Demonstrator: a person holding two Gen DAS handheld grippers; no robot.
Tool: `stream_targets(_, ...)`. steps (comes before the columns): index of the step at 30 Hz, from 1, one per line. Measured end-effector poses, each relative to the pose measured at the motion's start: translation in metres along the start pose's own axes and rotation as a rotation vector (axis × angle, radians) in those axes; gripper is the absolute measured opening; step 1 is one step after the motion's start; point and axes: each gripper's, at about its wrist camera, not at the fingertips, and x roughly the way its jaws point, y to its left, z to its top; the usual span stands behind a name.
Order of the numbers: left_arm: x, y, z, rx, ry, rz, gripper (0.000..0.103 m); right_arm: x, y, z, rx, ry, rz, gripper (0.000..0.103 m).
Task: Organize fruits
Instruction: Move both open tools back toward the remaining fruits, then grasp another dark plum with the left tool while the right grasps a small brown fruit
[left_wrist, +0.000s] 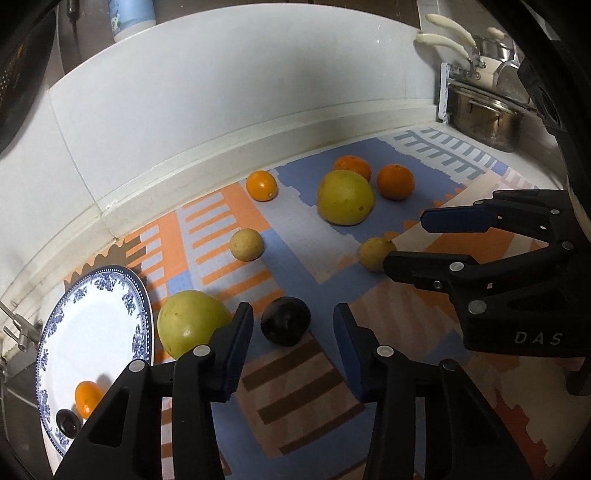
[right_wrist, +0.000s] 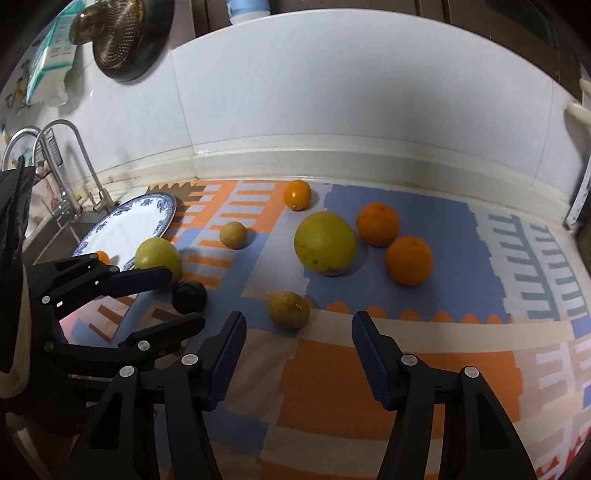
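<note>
My left gripper (left_wrist: 291, 307) stands open over the patterned mat. A dark round fruit (left_wrist: 286, 321) lies between its fingertips, and neither pad touches it. A big green-yellow fruit (left_wrist: 192, 323) sits just left of the left finger. The blue-rimmed plate (left_wrist: 96, 325) holds a small orange (left_wrist: 88, 398) and a second dark fruit (left_wrist: 67, 422). My right gripper (right_wrist: 300, 315) is open too, with a small tan fruit (right_wrist: 289, 309) just ahead between its fingertips, untouched. Farther back lie a large yellow fruit (right_wrist: 325, 243), two oranges (right_wrist: 408, 260) and another tan fruit (right_wrist: 232, 235).
A small orange (right_wrist: 297, 194) lies near the white backsplash. Faucets (right_wrist: 85, 162) and a sink edge are at the left beyond the plate. Metal pots (left_wrist: 487, 118) stand at the far right. The two grippers are close together, side by side.
</note>
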Motion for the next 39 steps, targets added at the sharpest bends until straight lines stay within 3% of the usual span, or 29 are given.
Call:
stream_targets(11, 0.014, 0.001, 0.002, -0.001, 0.04, 0.01, 0.03, 0.023, 0.002, 0.003, -0.015, 0.041, 0.015, 0.042)
stream_targets(18, 0.011, 0.004, 0.001, -0.022, 0.029, -0.007, 0.029, 0.03, 0.004, 0.003, -0.013, 0.065, 0.036, 0.029)
stream_targets(39, -0.059, 0.037, -0.006, -0.177, -0.1, 0.014, 0.029, -0.026, 0.042, 0.015, -0.048, -0.047, 0.074, 0.029)
